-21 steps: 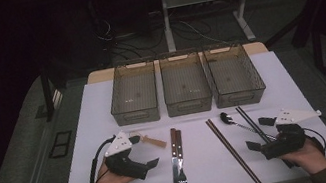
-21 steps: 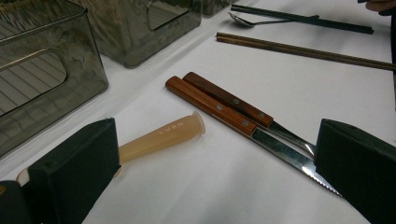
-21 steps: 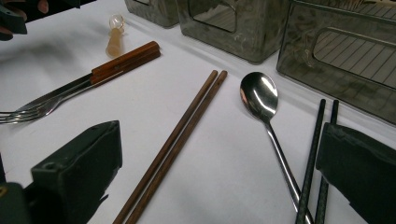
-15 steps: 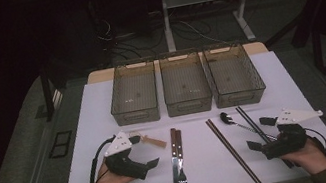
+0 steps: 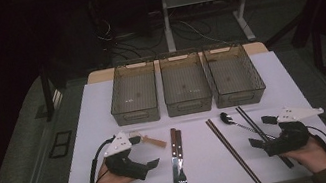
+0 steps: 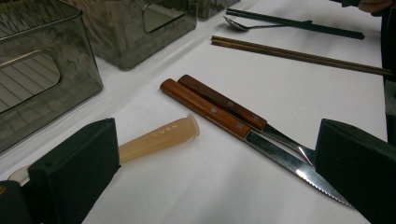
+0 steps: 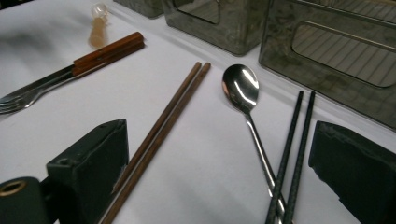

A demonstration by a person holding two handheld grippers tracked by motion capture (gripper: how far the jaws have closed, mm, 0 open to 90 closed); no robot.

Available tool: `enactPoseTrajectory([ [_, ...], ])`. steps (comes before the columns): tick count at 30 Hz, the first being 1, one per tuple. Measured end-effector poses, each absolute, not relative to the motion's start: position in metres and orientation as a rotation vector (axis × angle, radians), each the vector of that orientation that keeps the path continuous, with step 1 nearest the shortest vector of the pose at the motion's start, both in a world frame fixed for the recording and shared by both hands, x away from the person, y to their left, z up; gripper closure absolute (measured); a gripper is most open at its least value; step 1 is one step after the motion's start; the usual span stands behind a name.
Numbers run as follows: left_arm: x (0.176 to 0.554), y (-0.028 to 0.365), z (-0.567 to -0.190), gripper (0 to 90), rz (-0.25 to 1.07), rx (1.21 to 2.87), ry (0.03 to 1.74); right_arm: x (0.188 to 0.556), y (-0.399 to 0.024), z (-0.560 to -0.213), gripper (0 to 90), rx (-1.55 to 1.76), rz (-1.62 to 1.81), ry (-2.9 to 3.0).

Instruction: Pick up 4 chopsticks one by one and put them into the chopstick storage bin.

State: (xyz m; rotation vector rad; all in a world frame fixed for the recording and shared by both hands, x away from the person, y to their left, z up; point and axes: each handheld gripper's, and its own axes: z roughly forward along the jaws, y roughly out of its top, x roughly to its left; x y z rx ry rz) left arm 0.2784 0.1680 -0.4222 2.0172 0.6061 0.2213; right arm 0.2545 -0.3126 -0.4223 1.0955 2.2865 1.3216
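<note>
Your left gripper (image 6: 205, 186) stands wide open, empty: the pale beige plastic handle (image 6: 159, 138) lies by its left jaw, the wooden-handled steak knife (image 6: 247, 135) toward its right. Your right gripper (image 7: 219, 186), likewise wide, straddles the steel spoon (image 7: 245, 100), brown wooden chopsticks (image 7: 161, 126) and dark chopsticks (image 7: 292, 154); smoky plastic bins (image 5: 185, 85) stand beyond.

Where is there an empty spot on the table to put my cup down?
Bare white mat lies left of the three bins, and more between the fork and knife and the brown chopsticks. It is crowded by the spoon and black chopsticks, near the open right gripper.
</note>
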Motion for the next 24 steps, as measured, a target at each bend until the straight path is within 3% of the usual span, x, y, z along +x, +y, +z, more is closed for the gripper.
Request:
enactPoseTrajectory([
  [3,0.278,0.167,-0.423,0.0,0.216,2.019,0.609,0.259,-0.313,-0.422,6.7,1.123,1.281,2.28],
  [14,0.277,0.167,-0.423,0.0,0.211,2.014,0.608,0.268,-0.319,-0.422,26.4,1.192,1.221,2.285],
  [18,0.277,0.167,-0.423,0.0,0.21,2.02,0.606,0.275,-0.324,-0.423,39.0,1.242,1.192,2.272],
  [20,0.277,0.167,-0.423,0.0,0.209,2.019,0.606,0.277,-0.325,-0.423,41.2,1.249,1.187,2.268],
  [24,0.278,0.168,-0.423,0.0,0.209,2.012,0.608,0.288,-0.327,-0.424,59.9,1.276,1.148,2.267],
])
